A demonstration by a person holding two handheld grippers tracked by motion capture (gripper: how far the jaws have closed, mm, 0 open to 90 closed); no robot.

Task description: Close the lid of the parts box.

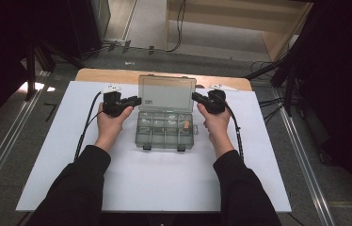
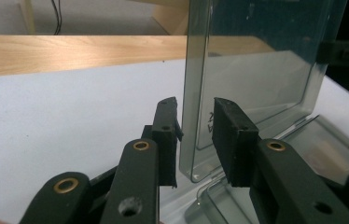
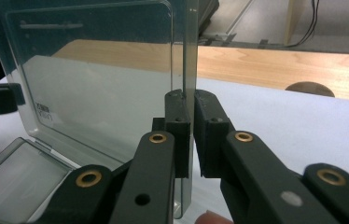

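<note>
right gripper view: jaws clamp lid (image 3: 116,79); left gripper view: gap.

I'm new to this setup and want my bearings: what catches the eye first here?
The clear plastic compartment box at the middle of the white table, its see-through lid standing upright. The right claw pinches the lid's right edge. The left claw straddles the left edge with a gap showing.
</note>
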